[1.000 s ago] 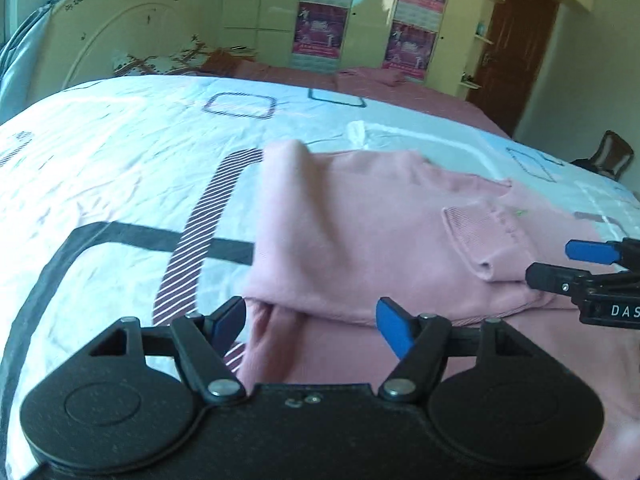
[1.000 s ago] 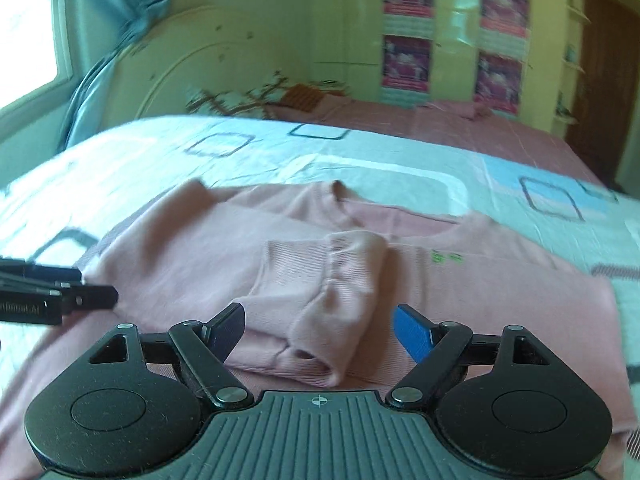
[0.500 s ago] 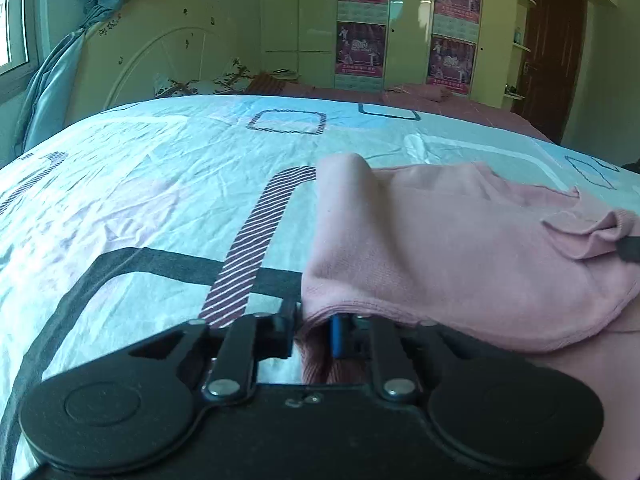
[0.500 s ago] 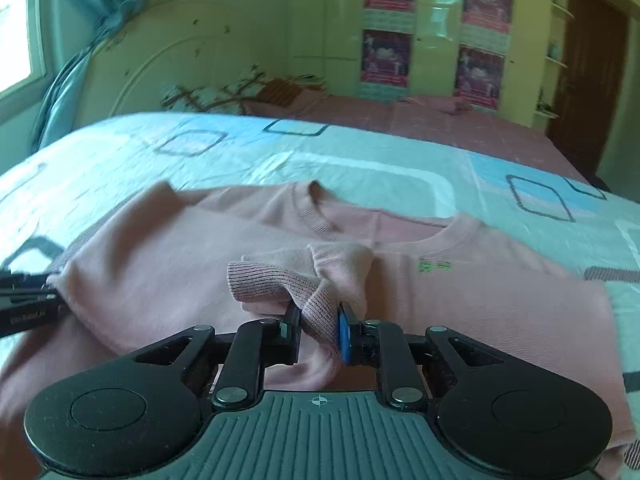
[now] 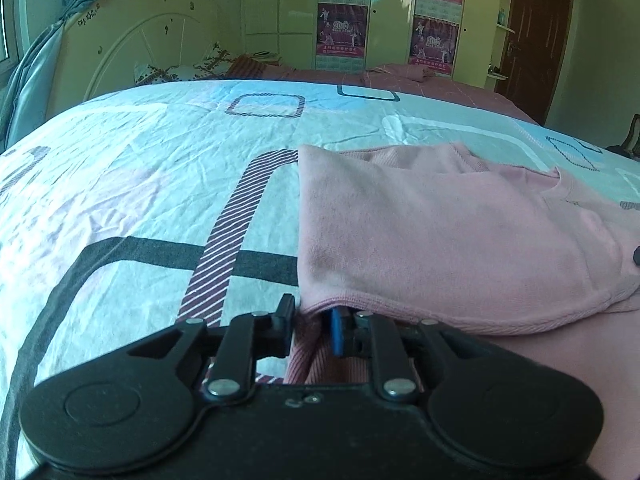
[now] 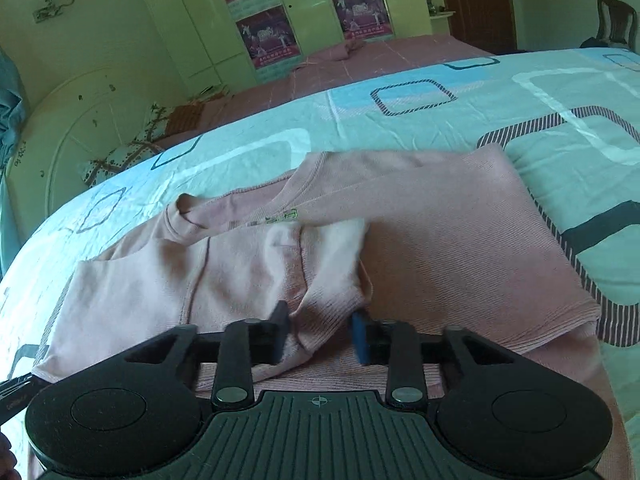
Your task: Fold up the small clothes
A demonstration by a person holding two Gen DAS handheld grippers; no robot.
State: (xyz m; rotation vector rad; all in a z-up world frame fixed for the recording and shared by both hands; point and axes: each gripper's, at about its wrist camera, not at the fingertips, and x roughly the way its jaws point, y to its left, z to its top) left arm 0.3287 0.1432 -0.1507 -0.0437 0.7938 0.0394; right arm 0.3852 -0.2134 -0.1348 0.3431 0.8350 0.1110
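Note:
A small pink sweater (image 5: 440, 232) lies on the patterned bed sheet (image 5: 140, 200), its left sleeve folded over the body. My left gripper (image 5: 311, 326) is shut on the sweater's left edge fold. In the right wrist view the sweater (image 6: 460, 248) spreads across the sheet (image 6: 400, 120), collar (image 6: 188, 208) at the far left. The ribbed sleeve cuff (image 6: 328, 300) lies between the fingers of my right gripper (image 6: 320, 336), whose jaws stand partly apart with a gap beside the cuff.
A white headboard (image 5: 132, 44) and pillows (image 5: 180, 72) stand at the far end of the bed. Wardrobe doors with posters (image 5: 344, 20), a brown door (image 5: 532, 32) and a chair (image 6: 612, 24) lie beyond. A second bed with a pink cover (image 6: 380, 60) is behind.
The right gripper, shut on the cuff half a second ago, has opened partly and carried the sleeve across the body. The left gripper stays shut on the sweater's edge, drawn slightly leftward.

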